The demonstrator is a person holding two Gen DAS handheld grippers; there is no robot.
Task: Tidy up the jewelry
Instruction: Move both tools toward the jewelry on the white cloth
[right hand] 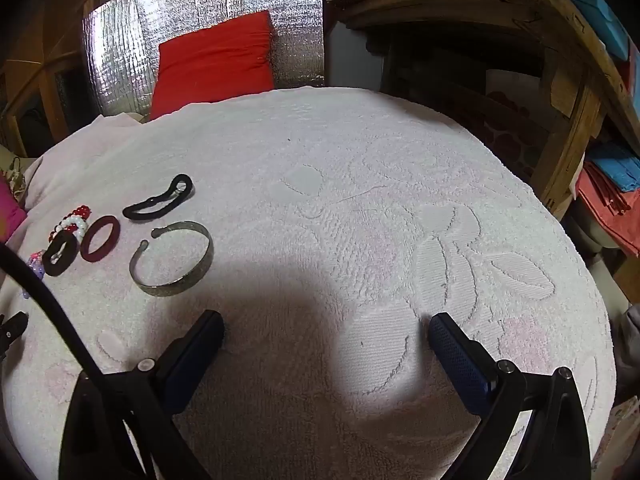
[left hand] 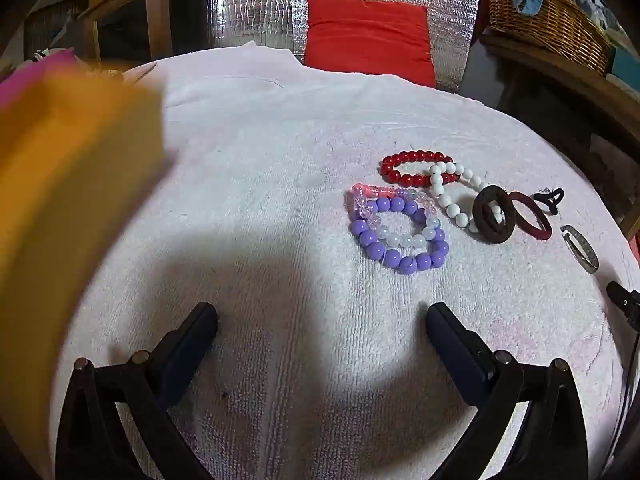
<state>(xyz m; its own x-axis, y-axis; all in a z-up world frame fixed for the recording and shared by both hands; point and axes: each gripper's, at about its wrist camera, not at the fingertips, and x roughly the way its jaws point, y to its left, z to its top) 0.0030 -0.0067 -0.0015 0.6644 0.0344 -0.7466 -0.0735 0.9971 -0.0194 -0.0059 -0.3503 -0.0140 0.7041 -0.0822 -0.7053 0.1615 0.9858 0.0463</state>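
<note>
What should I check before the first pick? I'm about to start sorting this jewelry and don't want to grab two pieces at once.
1. Left gripper open and empty: ok.
2. Right gripper open and empty: ok.
3. Metal cuff lies apart from other pieces: ok.
4. White bead bracelet free to lift alone: not ok, it overlaps the red bead bracelet and the dark brown hair tie.
5. Purple bead bracelet separate: not ok, clear and pink beads lie tangled over it.
6. Container for sorted pieces: cannot tell; only a blurred orange object at the left.
</note>
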